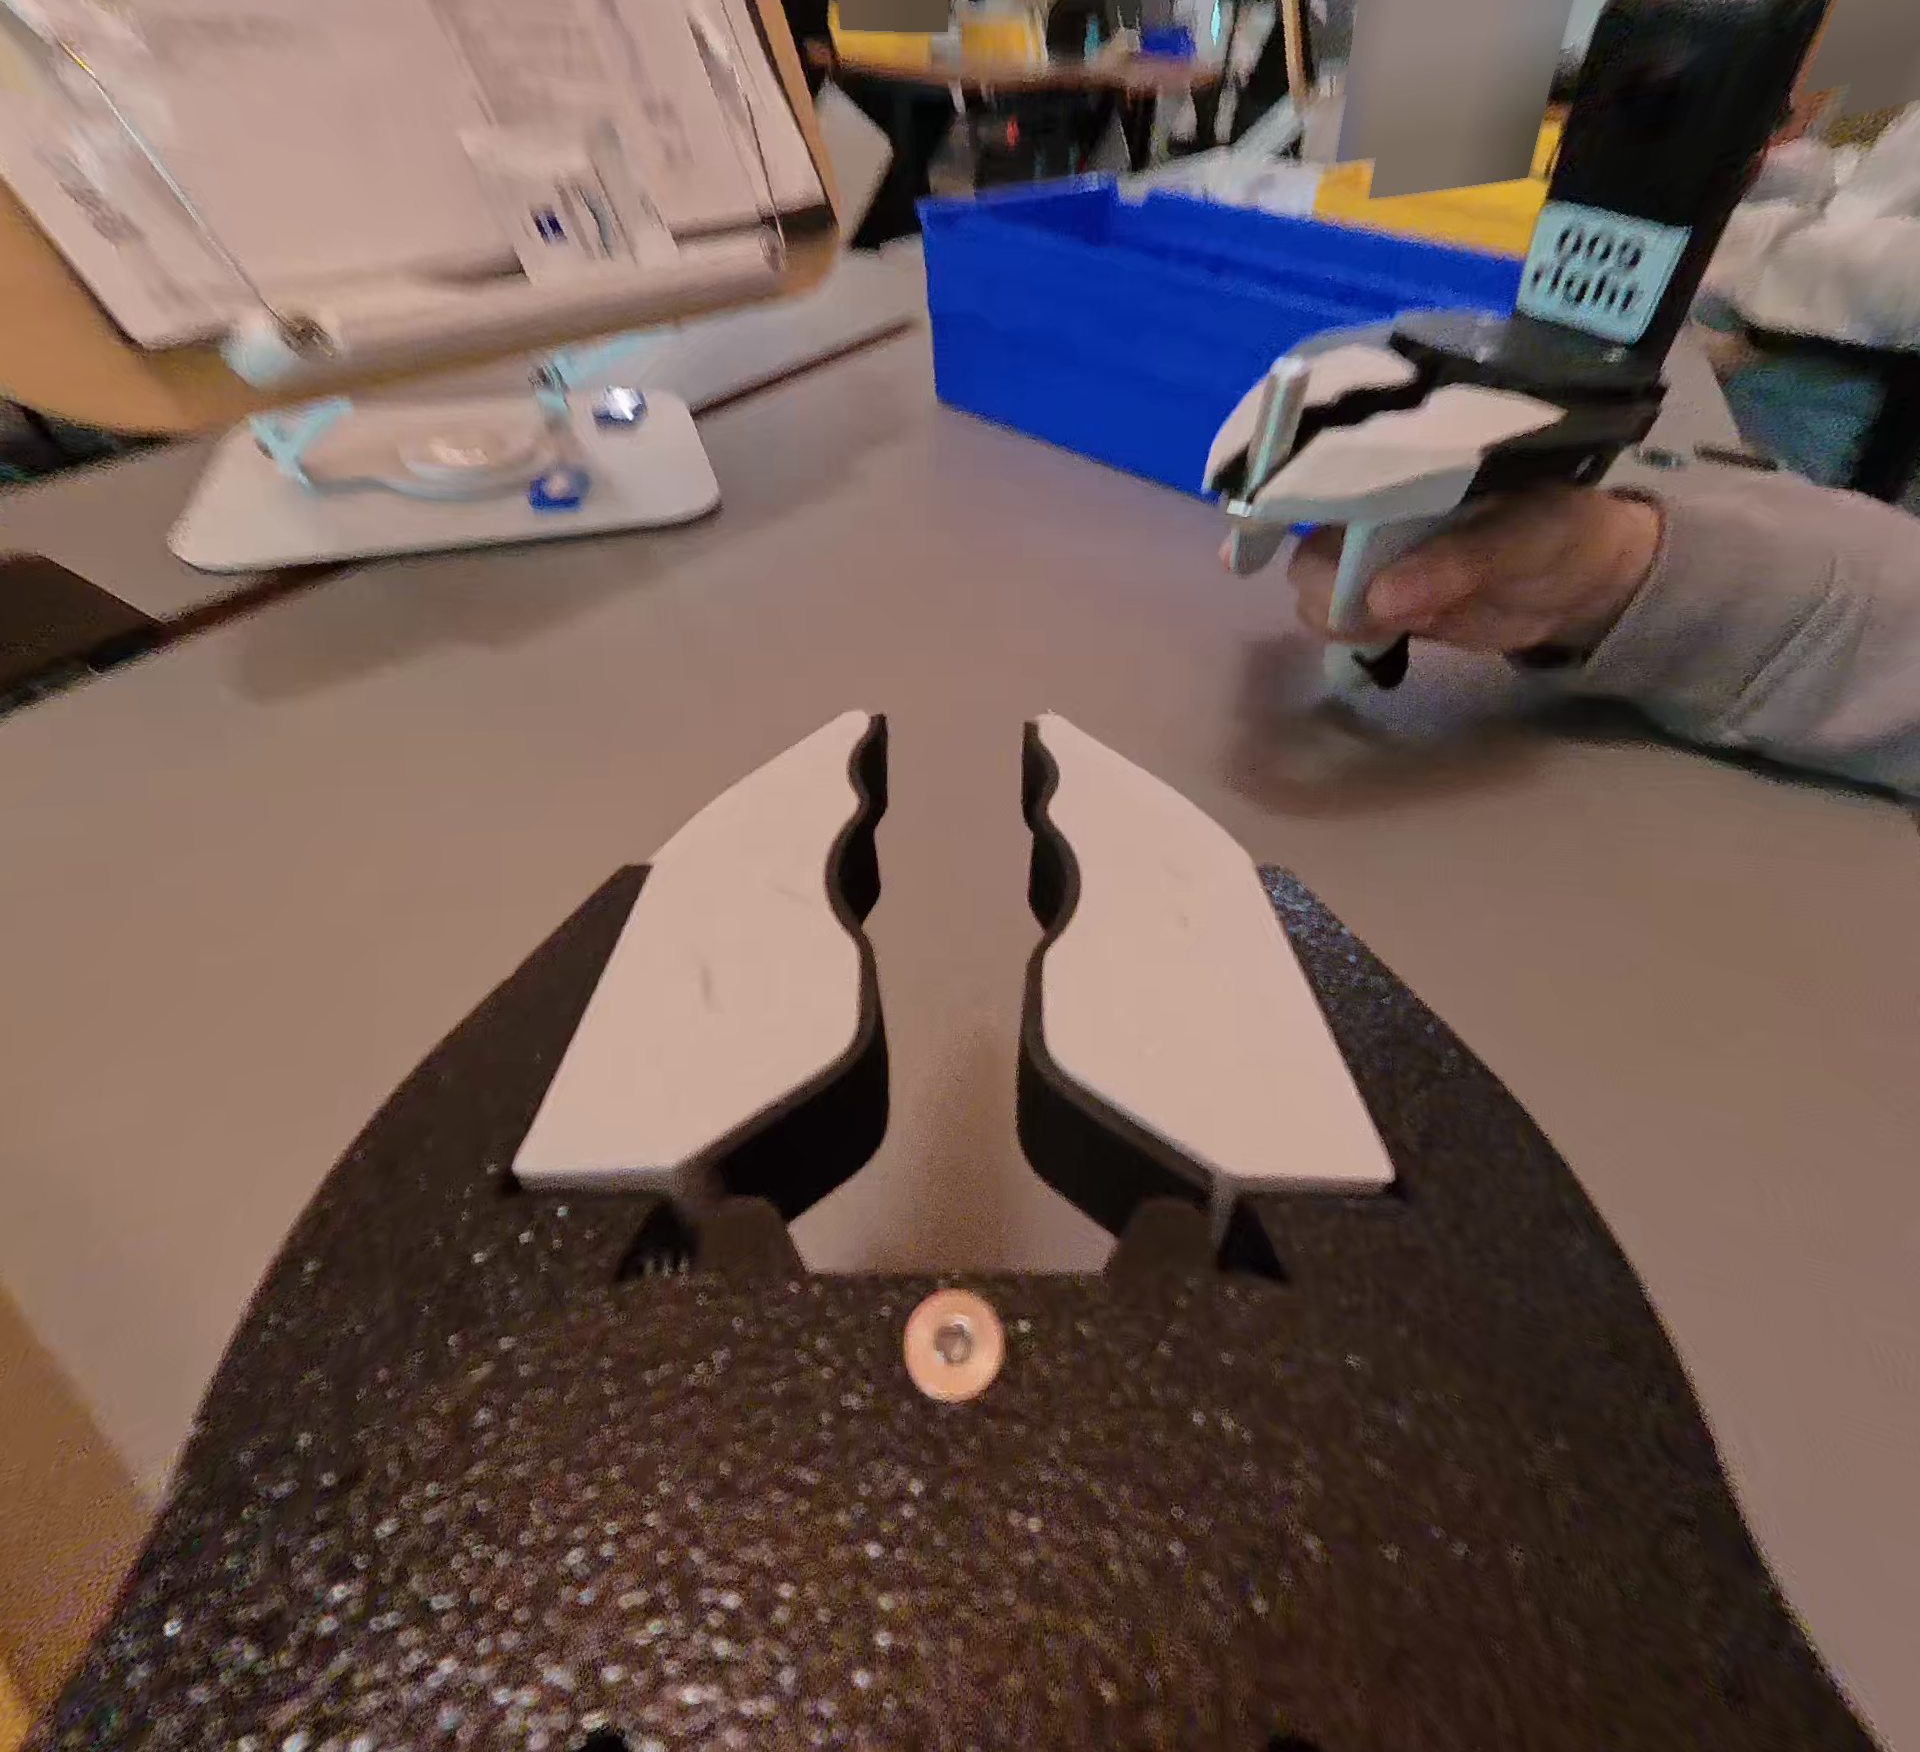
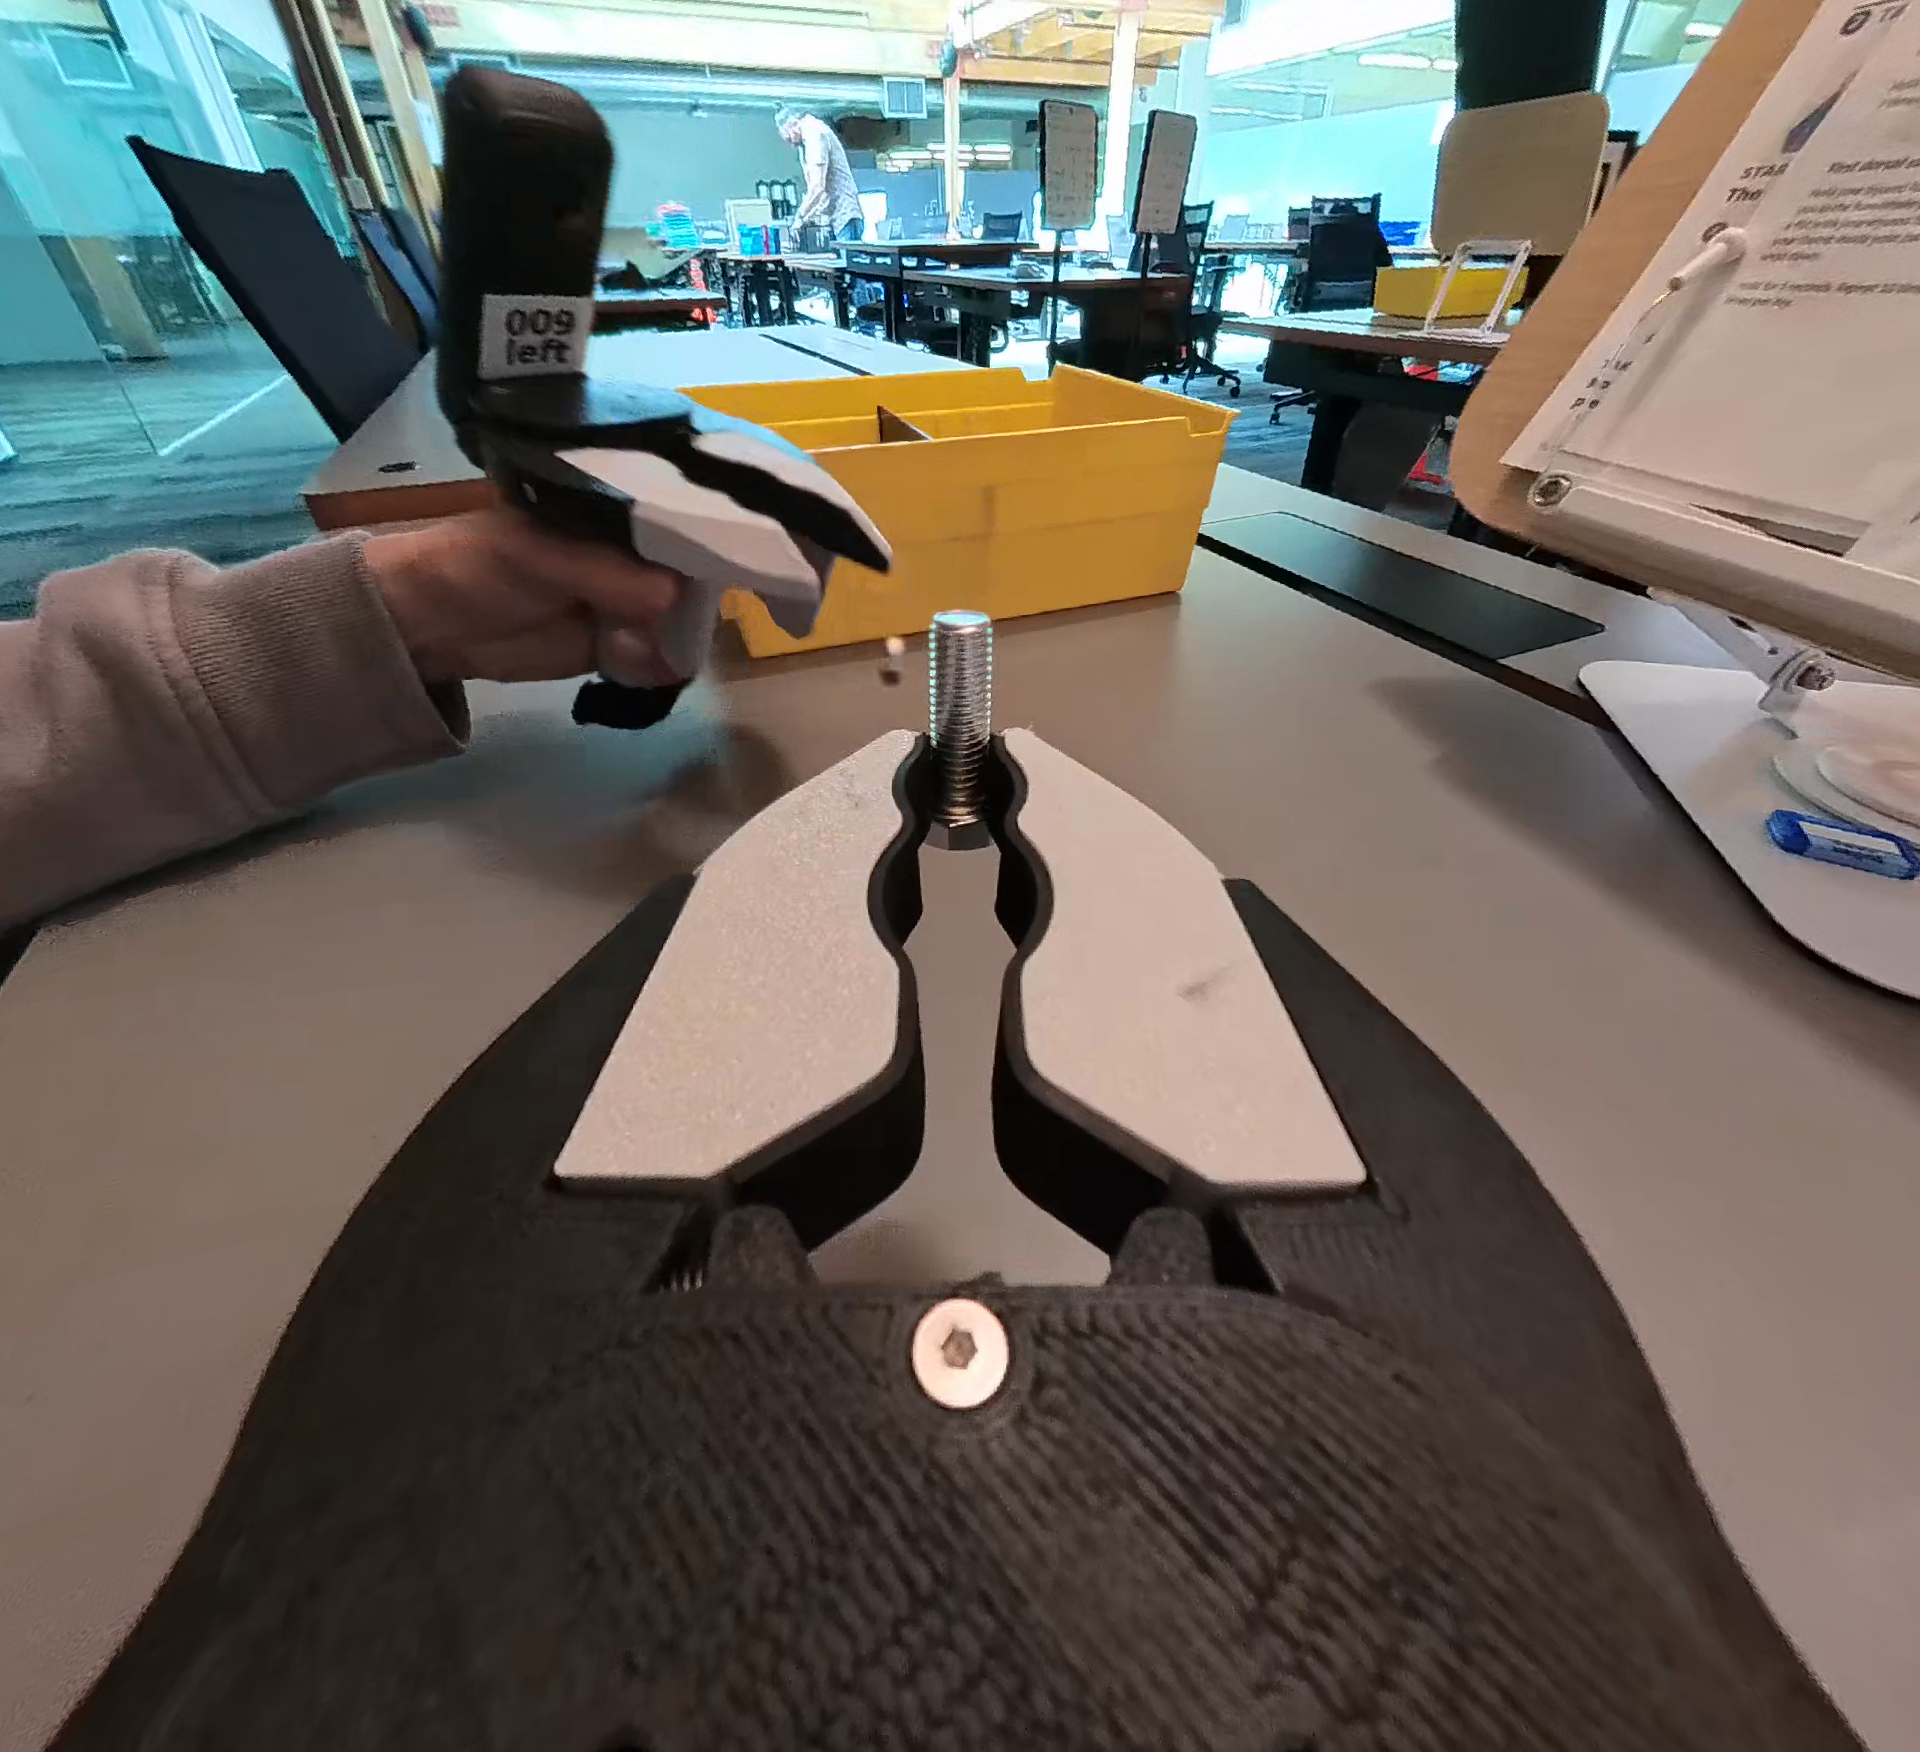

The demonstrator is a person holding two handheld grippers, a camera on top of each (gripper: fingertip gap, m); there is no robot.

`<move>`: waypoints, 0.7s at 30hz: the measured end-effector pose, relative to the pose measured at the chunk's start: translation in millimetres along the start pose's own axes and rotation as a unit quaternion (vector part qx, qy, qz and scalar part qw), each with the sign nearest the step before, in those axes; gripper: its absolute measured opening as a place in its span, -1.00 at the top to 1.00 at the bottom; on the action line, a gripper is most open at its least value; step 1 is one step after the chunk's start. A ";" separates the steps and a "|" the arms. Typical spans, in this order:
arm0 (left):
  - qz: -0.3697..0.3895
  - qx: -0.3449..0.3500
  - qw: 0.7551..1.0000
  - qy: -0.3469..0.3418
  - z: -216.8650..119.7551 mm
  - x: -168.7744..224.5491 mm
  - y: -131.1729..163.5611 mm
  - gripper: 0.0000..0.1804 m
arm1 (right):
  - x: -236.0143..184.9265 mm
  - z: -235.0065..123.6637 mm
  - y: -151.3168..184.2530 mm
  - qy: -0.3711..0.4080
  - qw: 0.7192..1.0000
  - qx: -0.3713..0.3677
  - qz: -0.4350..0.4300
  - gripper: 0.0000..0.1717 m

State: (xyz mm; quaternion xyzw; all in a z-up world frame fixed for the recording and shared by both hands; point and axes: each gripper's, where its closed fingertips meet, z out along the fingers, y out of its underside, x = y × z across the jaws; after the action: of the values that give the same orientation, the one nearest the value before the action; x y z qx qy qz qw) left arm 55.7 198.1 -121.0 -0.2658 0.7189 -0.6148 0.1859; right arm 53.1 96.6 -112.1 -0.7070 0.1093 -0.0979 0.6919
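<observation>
The right gripper [image 2: 960,746] fingers clamp a silver bolt [image 2: 958,694]; at ten o'clock, the left gripper [image 1: 954,726] fingers stand apart, empty, above the bench [image 1: 623,767].

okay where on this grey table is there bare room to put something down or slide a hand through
The widest bare stretch of grey tabletop lies ahead of the open left gripper, bordered by the white document-stand base and the blue plastic bin. It is crowded by the right gripper, jaws shut on a silver threaded bolt, near the yellow divided bin.
</observation>
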 end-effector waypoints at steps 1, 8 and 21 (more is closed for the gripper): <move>0.007 0.016 1.000 -0.017 -8.1 -0.7 -4.7 0.75 | -1.4 0.9 0.5 -0.003 1.000 -0.001 0.001 0.89; -0.003 -0.001 0.984 -0.178 -58.8 -37.0 -6.8 0.81 | -4.6 4.4 4.8 -0.005 1.000 -0.012 -0.010 0.89; -0.120 -0.278 0.938 -0.171 18.7 -64.1 91.6 0.58 | -0.3 2.6 4.9 0.006 1.000 -0.010 -0.017 0.89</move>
State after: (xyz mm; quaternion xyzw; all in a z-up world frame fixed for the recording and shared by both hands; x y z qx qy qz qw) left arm 103.3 232.0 -218.1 -0.4923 0.7811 -0.3535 0.1502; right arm 53.4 99.0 -117.1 -0.7147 0.1024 -0.1126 0.6827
